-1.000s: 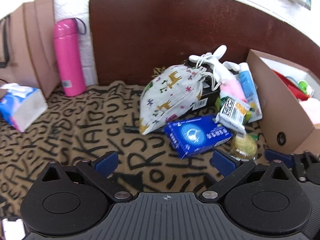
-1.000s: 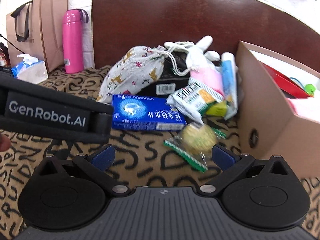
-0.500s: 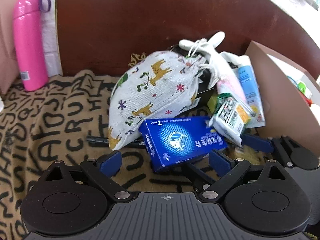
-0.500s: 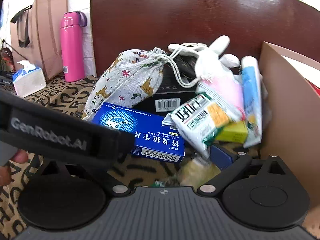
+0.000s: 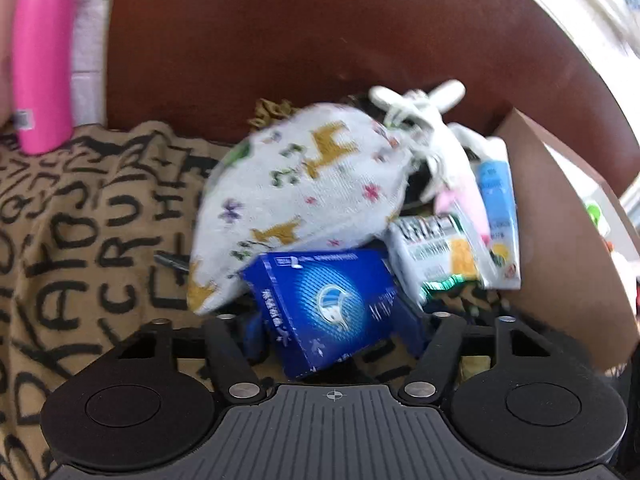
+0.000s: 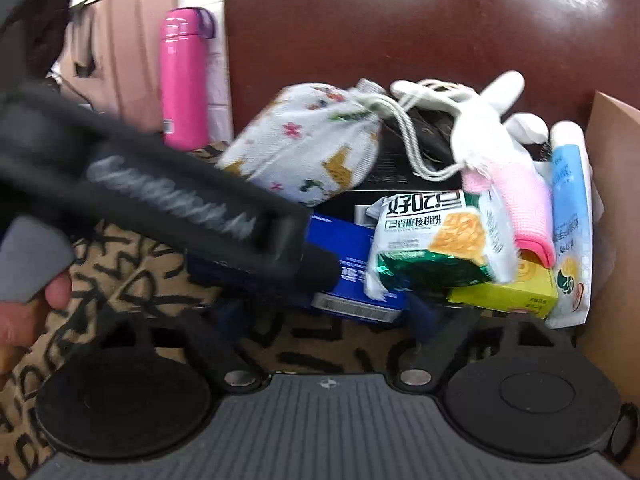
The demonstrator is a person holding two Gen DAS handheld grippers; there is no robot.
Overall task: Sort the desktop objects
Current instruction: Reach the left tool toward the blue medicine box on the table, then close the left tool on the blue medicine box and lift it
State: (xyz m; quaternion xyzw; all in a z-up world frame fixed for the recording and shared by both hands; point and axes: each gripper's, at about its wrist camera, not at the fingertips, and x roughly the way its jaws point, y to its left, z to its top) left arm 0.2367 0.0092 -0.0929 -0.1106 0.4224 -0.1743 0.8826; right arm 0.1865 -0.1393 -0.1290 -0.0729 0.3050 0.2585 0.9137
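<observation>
A blue medicine box (image 5: 328, 304) lies tilted on the letter-print cloth. My left gripper (image 5: 334, 332) has its two blue pads on either side of the box, closed on it. A reindeer-print drawstring bag (image 5: 304, 196) leans over the box's far end. In the right wrist view the left gripper's black body (image 6: 168, 200) crosses the frame and hides most of the blue box (image 6: 352, 276). My right gripper (image 6: 320, 316) sits just before the pile; its left pad is hidden. A green-and-white snack packet (image 6: 436, 244), a yellow box (image 6: 508, 296) and a blue tube (image 6: 570, 220) lie beyond it.
A brown cardboard box (image 5: 560, 248) stands open at the right. A pink bottle (image 5: 42, 56) stands at the back left against the wall, beside a brown paper bag (image 6: 128, 40). A dark red chair back (image 5: 320, 40) rises behind the pile.
Both grippers moved forward into the pile. The left gripper's pads went from wide open to closed on the blue box, which now tilts up. The cookie packet under the right gripper is no longer visible.
</observation>
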